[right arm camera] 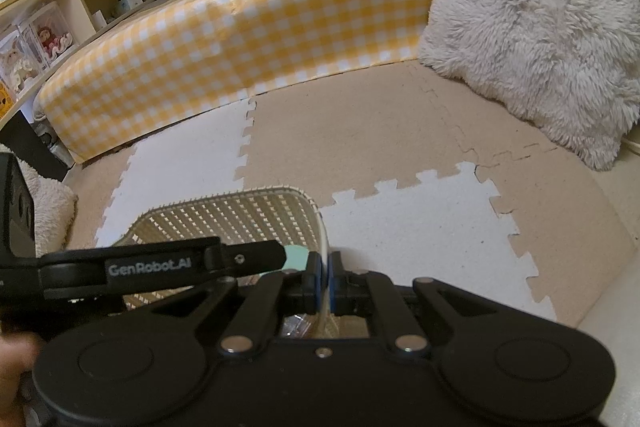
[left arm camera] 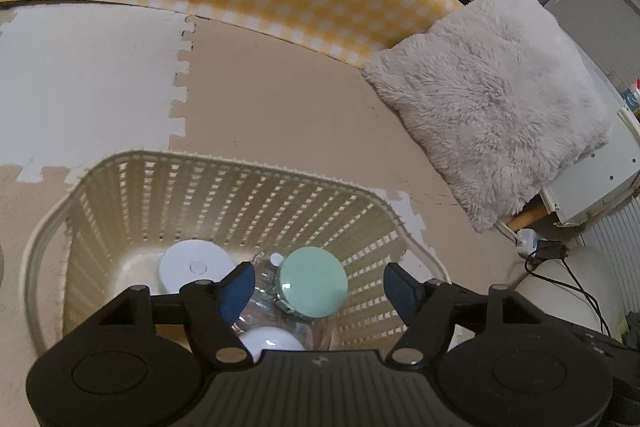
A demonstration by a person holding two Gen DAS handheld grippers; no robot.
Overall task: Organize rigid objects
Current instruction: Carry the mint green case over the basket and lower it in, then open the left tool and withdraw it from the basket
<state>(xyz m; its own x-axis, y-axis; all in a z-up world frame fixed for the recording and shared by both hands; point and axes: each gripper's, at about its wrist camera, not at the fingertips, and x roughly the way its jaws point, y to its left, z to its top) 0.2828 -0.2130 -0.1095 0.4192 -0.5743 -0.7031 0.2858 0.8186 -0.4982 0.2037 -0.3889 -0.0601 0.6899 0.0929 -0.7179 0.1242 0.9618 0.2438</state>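
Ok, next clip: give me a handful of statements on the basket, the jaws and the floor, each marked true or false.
1. The left gripper has its jaws spread above the basket. True.
2. The right gripper is open and clear of the basket. False: its jaws are shut on the basket's rim.
3. A mint-green lid shows inside the basket. True.
4. The basket stands on the fluffy cushion. False: it stands on the foam floor mat, apart from the cushion.
5. A white round container sits in the basket. True.
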